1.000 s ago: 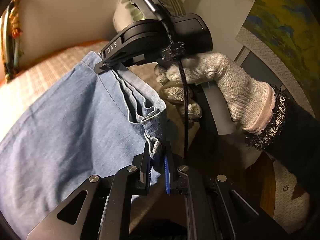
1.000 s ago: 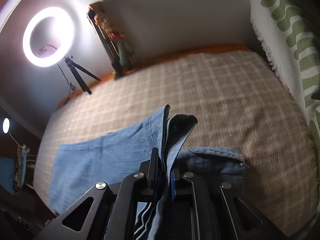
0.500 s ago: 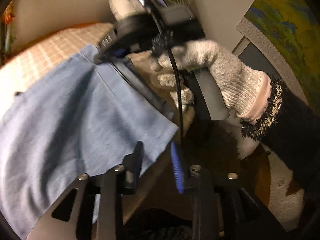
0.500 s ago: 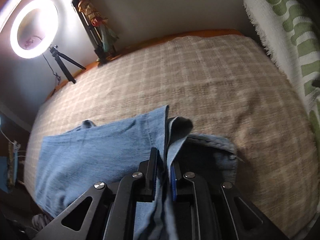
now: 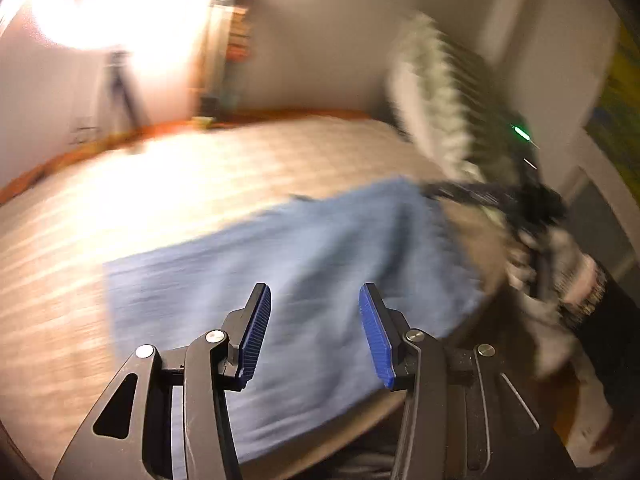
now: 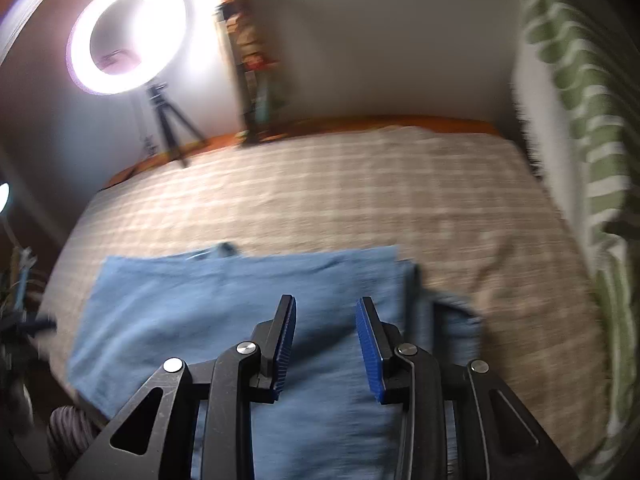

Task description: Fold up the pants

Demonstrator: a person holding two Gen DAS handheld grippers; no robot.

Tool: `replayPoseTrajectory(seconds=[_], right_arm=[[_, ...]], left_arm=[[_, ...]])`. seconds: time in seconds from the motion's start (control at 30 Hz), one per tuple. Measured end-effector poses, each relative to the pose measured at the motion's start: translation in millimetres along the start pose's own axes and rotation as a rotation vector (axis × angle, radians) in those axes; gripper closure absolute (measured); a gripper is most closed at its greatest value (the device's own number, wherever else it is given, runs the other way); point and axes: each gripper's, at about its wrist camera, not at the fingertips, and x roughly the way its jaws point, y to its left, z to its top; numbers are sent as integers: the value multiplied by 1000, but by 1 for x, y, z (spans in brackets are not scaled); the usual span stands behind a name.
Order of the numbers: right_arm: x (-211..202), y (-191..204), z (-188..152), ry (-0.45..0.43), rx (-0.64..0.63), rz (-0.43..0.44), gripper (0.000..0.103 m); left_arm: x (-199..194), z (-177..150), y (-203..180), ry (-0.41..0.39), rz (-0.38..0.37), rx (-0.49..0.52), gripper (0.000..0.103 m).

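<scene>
The blue denim pants [image 5: 288,280] lie folded flat on the checked bedspread [image 5: 160,184], near its front edge. My left gripper [image 5: 314,332] is open and empty, just above the pants. My right gripper [image 6: 325,340] is open and empty too, over the pants [image 6: 224,308] near their right end, where a darker denim layer [image 6: 456,320] sticks out from under. In the left wrist view the right gripper [image 5: 500,200] and its gloved hand show blurred at the pants' right side.
A ring light on a tripod [image 6: 128,36] and a tall narrow shelf [image 6: 252,64] stand beyond the bed's far edge. A green-and-white patterned cushion [image 6: 580,120] stands along the right side. The bedspread [image 6: 360,192] stretches beyond the pants.
Both grippers have opened and let go of the denim. The pants have dropped flat onto the bed. Both grippers have pulled back and up; the views are motion-blurred.
</scene>
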Motion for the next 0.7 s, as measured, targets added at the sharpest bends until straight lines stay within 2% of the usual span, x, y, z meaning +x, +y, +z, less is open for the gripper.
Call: replayPoseTrajectory(seconds=[0.17,0.4,0.57,0.7], right_arm=[[11,37,-13,27,-74,51,71],[34,61,-29,89,-137,19,71],[55,56,-30,112,-99,-13,69],[75,51,-35,149,-91,-39,69]], left_arm=[[-21,-23,49,-4,146,-82,58],[-3,-68,70,57,184,-136,58],[22,-93,83,92,231,-157,58],[35,-112,91,117,295,-137,58]])
